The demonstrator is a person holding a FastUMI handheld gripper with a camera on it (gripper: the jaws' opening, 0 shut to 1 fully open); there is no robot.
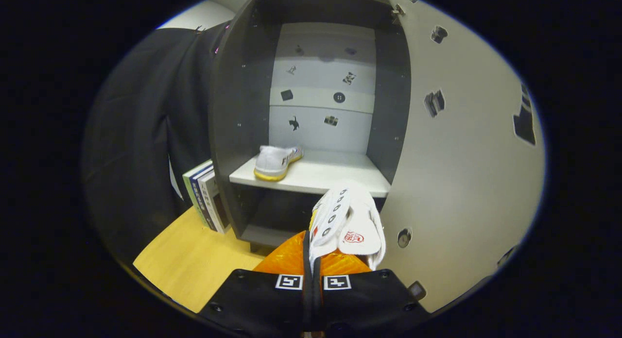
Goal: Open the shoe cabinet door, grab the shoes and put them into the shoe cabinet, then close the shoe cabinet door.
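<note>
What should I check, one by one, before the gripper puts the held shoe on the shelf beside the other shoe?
1. Cabinet door open: ok, it is swung wide to the right.
2. Grip: ok, the gripper is shut on the held shoe, pinching its side wall.
3. Free space on the shelf: ok, the first shoe sits at its left end.
4. Path: ok, nothing stands between the held shoe and the shelf.
5. Grip firmness: cannot tell.
6. Books left of the cabinet: ok, out of the way.
</note>
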